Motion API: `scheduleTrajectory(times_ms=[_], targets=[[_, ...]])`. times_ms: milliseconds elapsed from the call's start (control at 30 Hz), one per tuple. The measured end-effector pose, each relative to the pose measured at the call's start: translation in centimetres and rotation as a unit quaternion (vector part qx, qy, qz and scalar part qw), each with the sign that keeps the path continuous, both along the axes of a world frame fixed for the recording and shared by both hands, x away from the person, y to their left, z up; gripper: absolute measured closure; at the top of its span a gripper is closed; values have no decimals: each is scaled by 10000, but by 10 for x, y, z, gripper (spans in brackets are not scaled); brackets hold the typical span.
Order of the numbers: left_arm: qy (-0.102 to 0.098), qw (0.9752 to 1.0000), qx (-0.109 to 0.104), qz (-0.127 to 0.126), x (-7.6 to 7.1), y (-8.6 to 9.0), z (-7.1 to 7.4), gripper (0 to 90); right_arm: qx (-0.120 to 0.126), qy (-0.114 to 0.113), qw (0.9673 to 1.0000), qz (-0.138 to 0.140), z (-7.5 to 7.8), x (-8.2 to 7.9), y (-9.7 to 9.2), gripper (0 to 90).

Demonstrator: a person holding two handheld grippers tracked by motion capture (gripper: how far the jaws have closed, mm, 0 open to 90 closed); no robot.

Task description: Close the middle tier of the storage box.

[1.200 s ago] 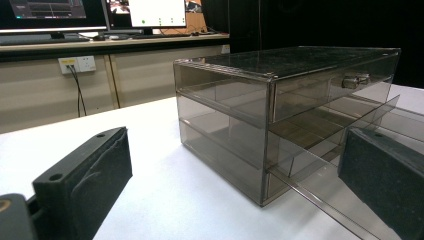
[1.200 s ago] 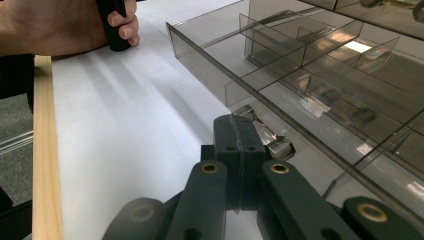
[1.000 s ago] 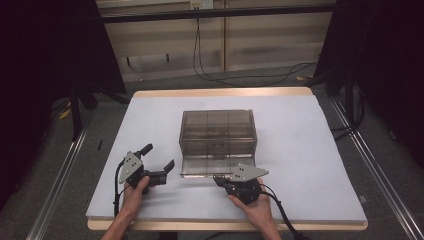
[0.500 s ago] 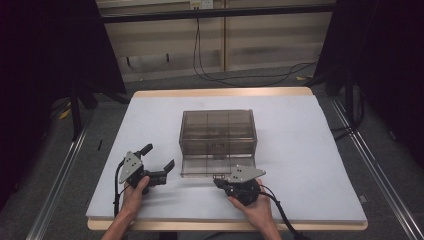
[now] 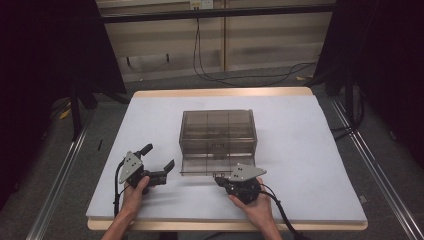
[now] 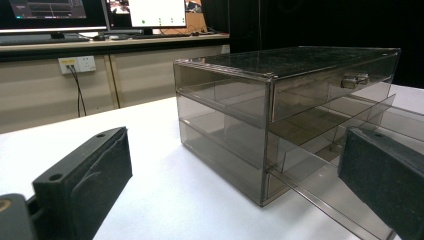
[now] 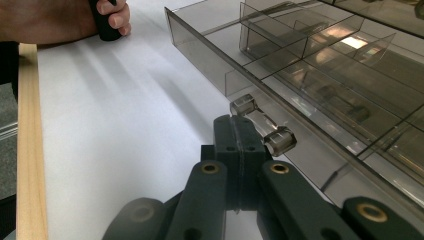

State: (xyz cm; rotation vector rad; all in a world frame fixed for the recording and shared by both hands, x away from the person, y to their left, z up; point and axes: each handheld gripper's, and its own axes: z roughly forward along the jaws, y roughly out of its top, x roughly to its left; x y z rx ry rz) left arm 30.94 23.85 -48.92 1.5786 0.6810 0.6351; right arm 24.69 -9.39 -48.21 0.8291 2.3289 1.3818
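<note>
White surface (image 5: 310, 165) with a wooden edge carries a smoky clear drawer box (image 5: 218, 131) at its middle. Its bottom drawer (image 5: 212, 166) is pulled partway out toward the person. The right tool (image 5: 219, 179), held in the right hand (image 5: 255, 205), has its jaws pressed together on the drawer's clear handle (image 7: 262, 126). The left tool (image 5: 159, 159), in the left hand (image 5: 134, 190), rests near the box's left front corner, jaws spread wide and empty.
</note>
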Motion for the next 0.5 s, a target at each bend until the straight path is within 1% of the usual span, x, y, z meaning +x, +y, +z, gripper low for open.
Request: scheduleTrajectory(times_ms=[367,500], targets=[[-2,10000,4,-2,0,0,0,8,39,-14,10000,-69,0,1,-1,900],[6,10000,-7,-1,0,0,0,8,102,-31,9999,-70,1,2,-1,900]])
